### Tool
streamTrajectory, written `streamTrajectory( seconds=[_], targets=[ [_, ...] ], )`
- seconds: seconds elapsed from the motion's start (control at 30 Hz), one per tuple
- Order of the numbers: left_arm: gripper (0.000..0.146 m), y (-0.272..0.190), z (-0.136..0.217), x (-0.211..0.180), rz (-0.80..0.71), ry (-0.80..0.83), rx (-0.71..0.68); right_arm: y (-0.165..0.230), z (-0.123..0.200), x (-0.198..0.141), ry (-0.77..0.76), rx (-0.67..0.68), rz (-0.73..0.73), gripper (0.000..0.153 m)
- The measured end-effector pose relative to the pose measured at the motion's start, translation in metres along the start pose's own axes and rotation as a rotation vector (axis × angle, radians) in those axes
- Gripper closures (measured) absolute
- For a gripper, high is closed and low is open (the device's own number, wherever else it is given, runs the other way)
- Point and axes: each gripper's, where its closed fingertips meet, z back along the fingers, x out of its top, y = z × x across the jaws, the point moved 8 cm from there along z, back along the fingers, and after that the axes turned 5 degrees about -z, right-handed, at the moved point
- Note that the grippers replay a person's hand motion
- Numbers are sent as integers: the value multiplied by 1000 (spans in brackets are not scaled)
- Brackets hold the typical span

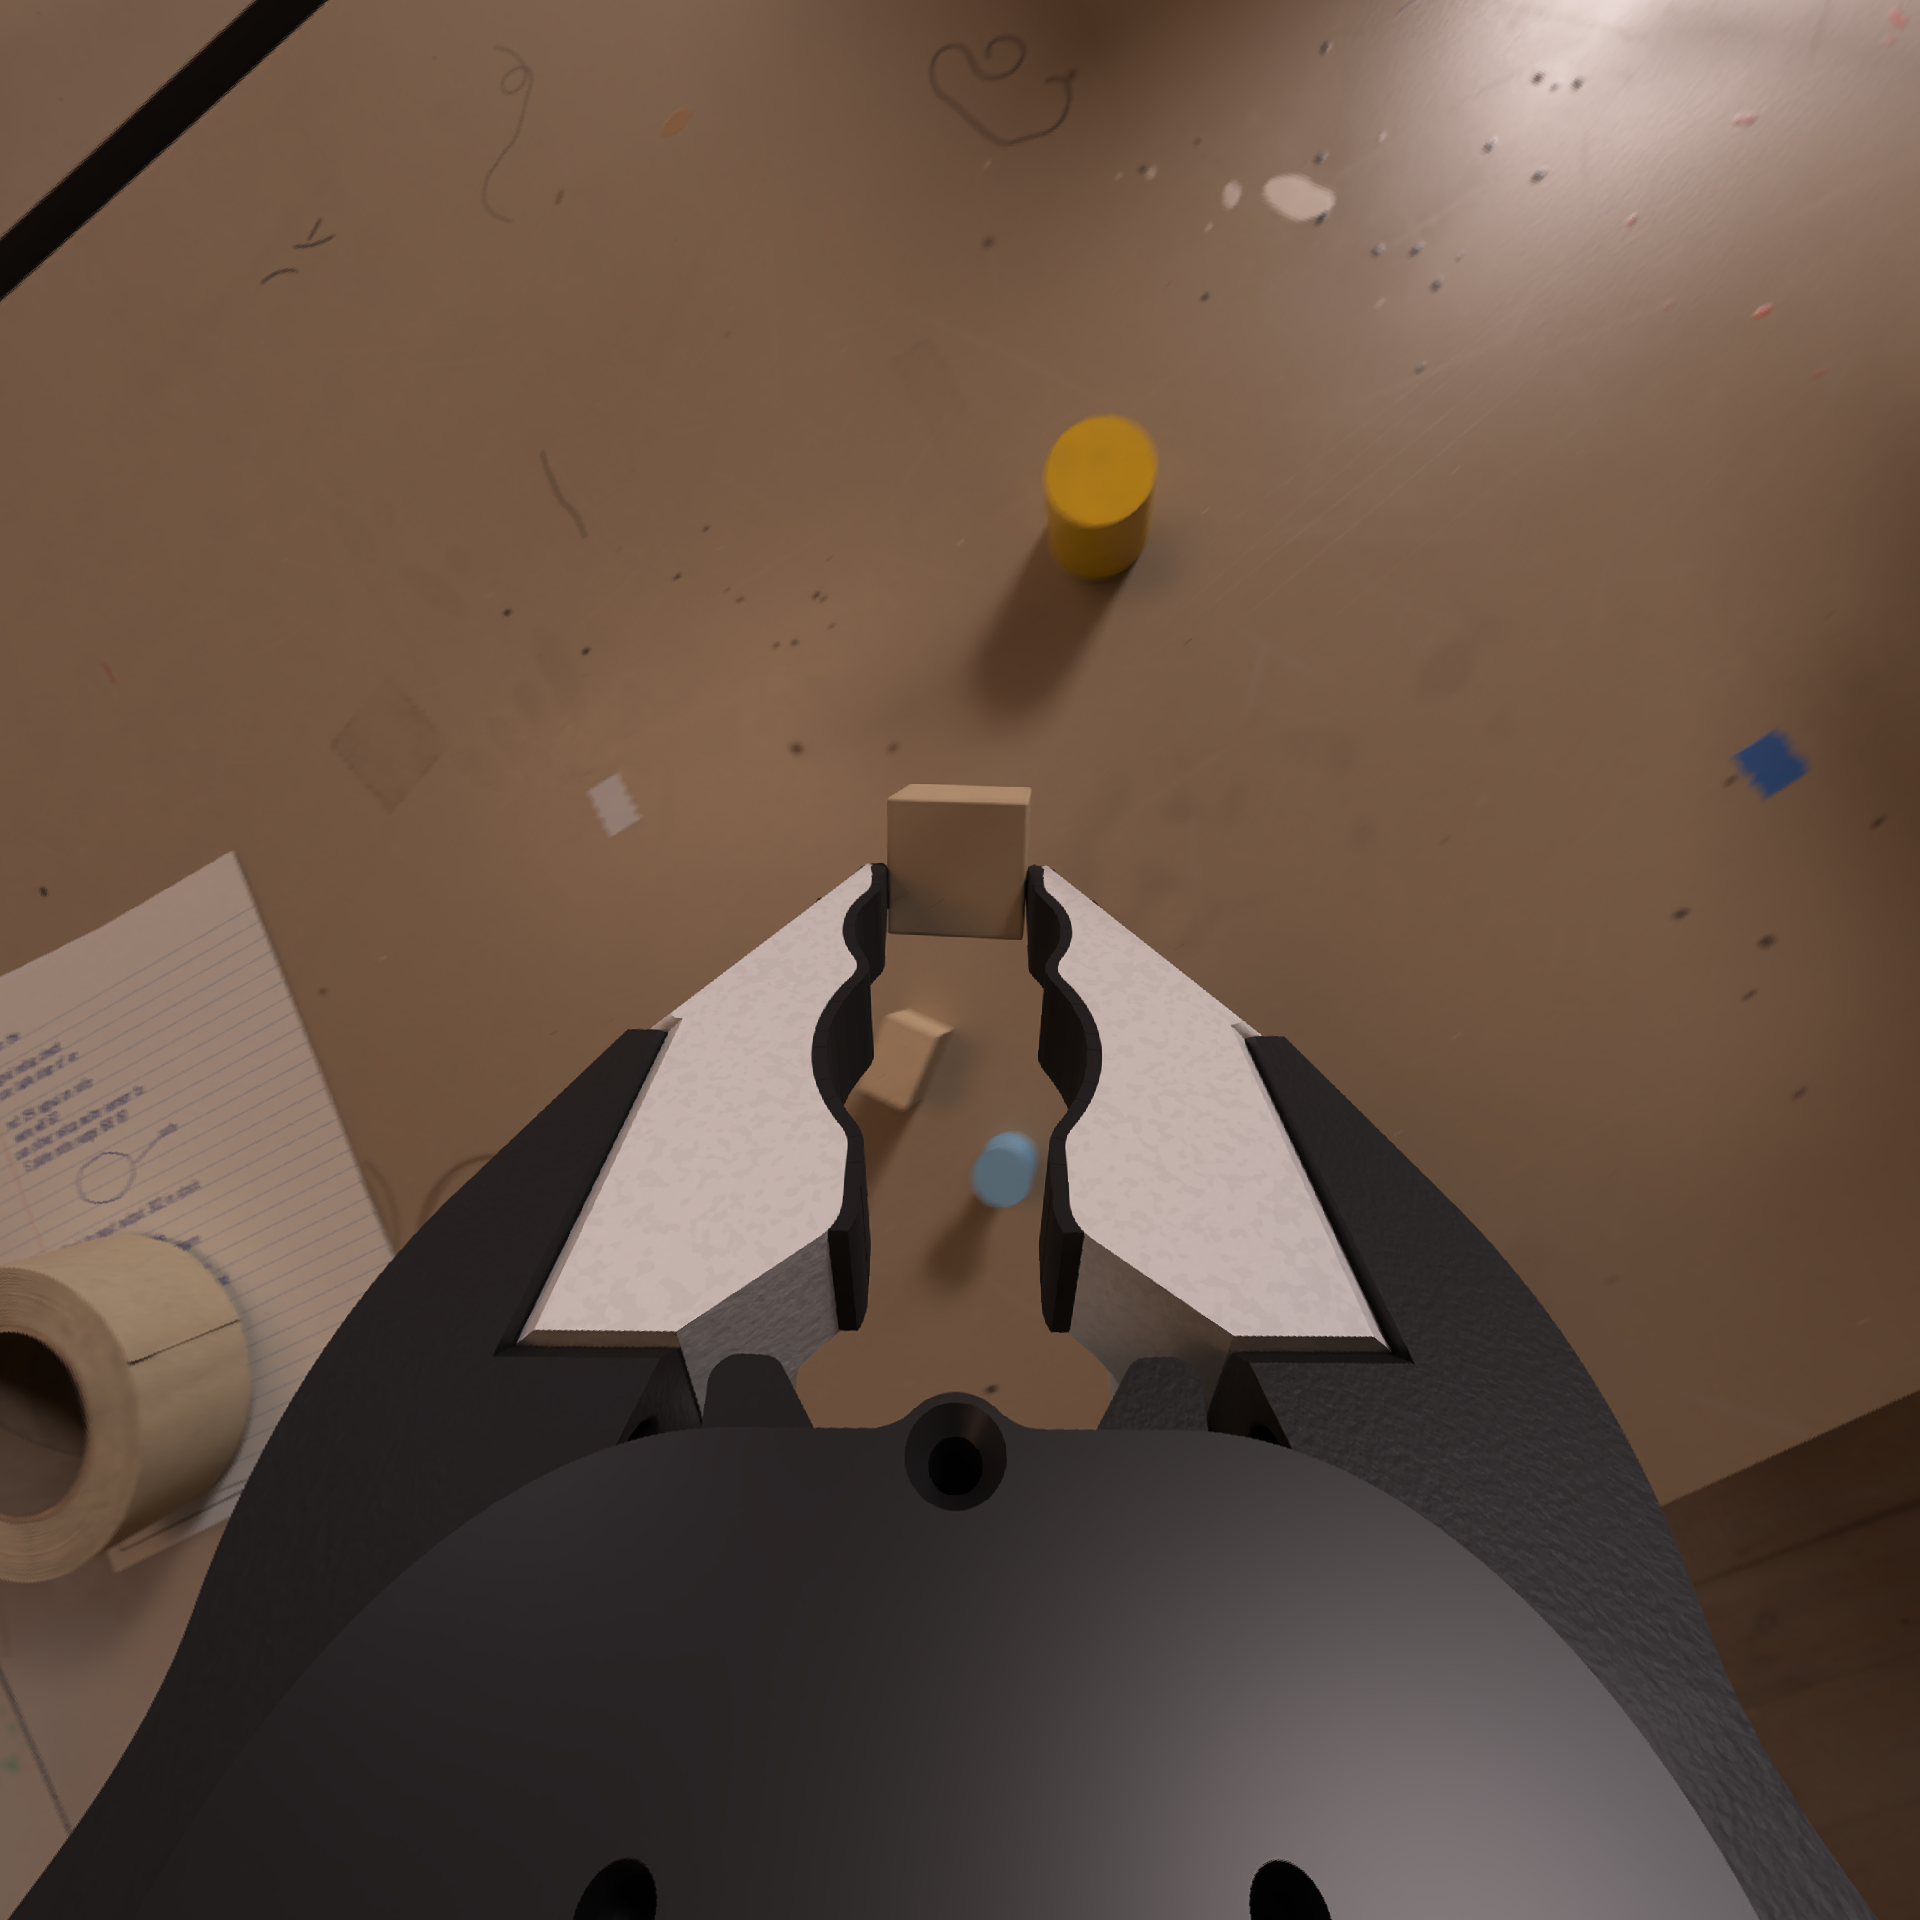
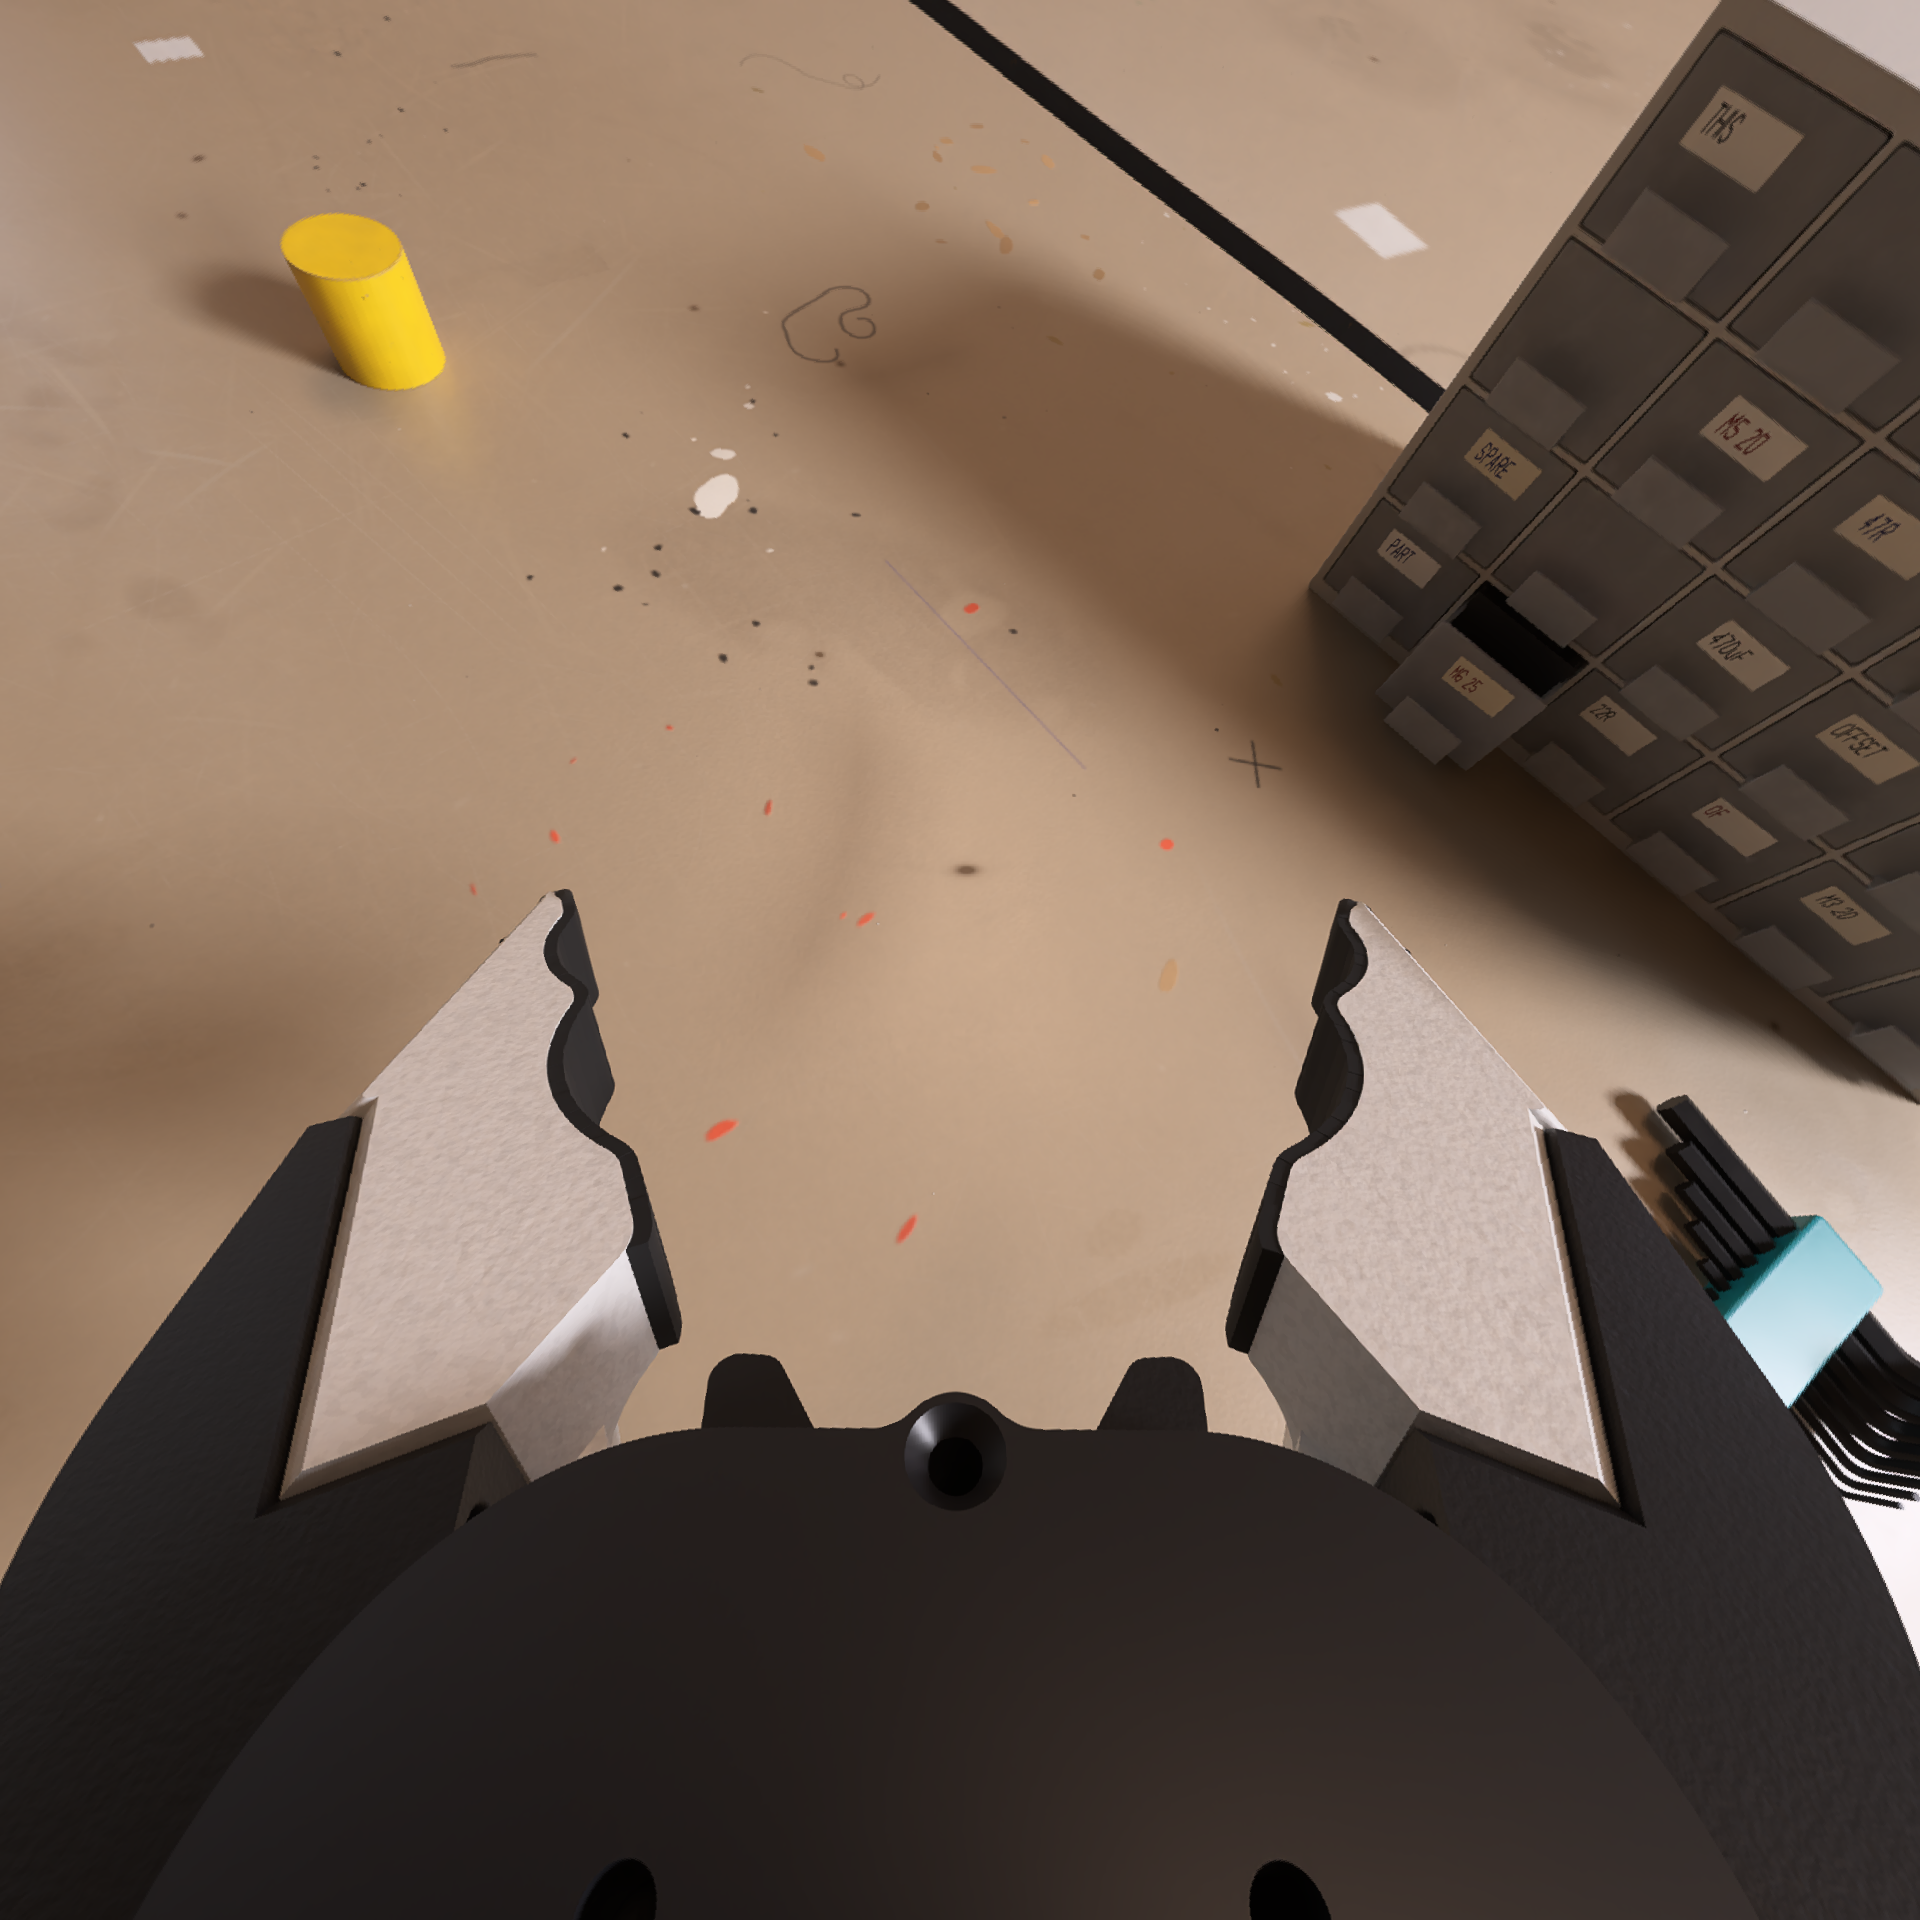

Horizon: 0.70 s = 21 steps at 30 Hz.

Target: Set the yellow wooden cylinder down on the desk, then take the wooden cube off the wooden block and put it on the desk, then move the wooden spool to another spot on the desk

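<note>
My left gripper (image 1: 957,883) is shut on the wooden cube (image 1: 957,847), a pale tan cube pinched at the fingertips and held well above the desk. Far below, between the fingers, I see a tan wooden block (image 1: 902,1060) and a small light-blue spool (image 1: 1004,1169) on the desk. The yellow wooden cylinder (image 1: 1099,497) stands upright on the desk ahead and to the right; it also shows in the right wrist view (image 2: 364,301) at the far left. My right gripper (image 2: 956,914) is open and empty above bare desk.
A roll of tan tape (image 1: 94,1403) lies on a lined paper sheet (image 1: 156,1049) at the left. A grey parts cabinet with small drawers (image 2: 1683,520) stands at the right, one drawer slightly out. A blue-handled set of black keys (image 2: 1787,1299) lies beside my right fingers. The desk edge (image 1: 1766,1444) runs at lower right.
</note>
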Motion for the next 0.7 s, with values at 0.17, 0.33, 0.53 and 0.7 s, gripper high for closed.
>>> streamTrajectory(
  seconds=[0.17, 0.33, 0.53, 0.7],
  targets=[
    [120, -52, -39, 30, 7, 80, 5, -6, 3, -10, -13, 14, -18, 17],
    [120, -88, -108, 29, 4, 178, -54, -11, 8, -18, -16, 14, -32, 17],
    [120, -98, -157, 17, 24, 243, -117, -16, 12, -24, -16, 9, -44, 17],
    [120, -96, -164, 19, 28, 256, -143, -20, 13, -25, -21, 1, -54, 17]
  ],
)
